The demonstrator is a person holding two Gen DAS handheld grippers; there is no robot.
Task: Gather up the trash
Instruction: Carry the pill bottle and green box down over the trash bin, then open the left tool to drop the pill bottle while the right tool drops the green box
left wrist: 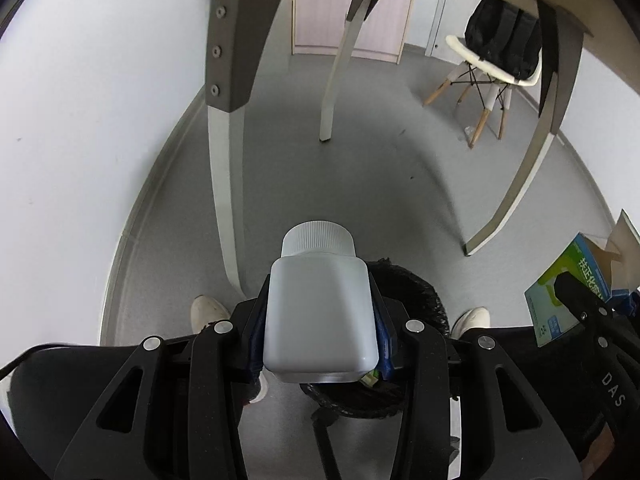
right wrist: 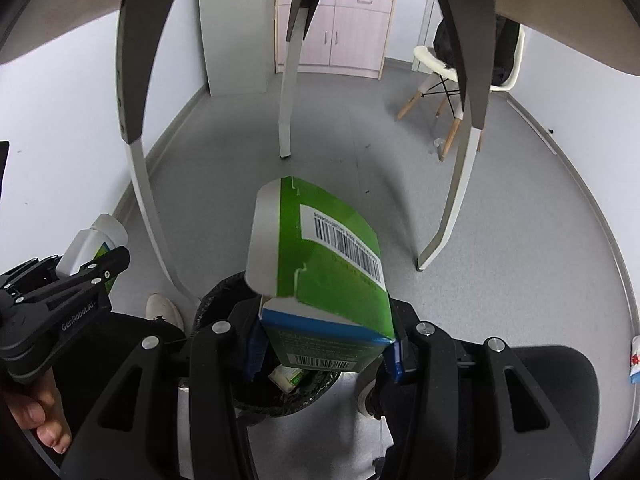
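Observation:
My left gripper (left wrist: 320, 344) is shut on a white plastic bottle (left wrist: 320, 312) with a ribbed cap, held upright above a black-lined trash bin (left wrist: 416, 292) on the floor. My right gripper (right wrist: 324, 344) is shut on a green and blue carton box (right wrist: 332, 276) with barcodes, its top flap open. The box hangs over the same trash bin (right wrist: 218, 292), where a small green and white wrapper (right wrist: 288, 378) lies inside. The left gripper (right wrist: 92, 264) with its bottle (right wrist: 86, 244) shows at the left of the right wrist view; the box (left wrist: 568, 288) shows at the right of the left wrist view.
A table stands overhead with curved white legs (left wrist: 228, 184) (right wrist: 288, 92) around the bin. The person's white shoes (left wrist: 208, 312) (left wrist: 472, 318) flank the bin, and a hand (right wrist: 36, 412) holds the left gripper. A chair (left wrist: 488, 76) with a black backpack and a cabinet (right wrist: 336, 28) stand behind.

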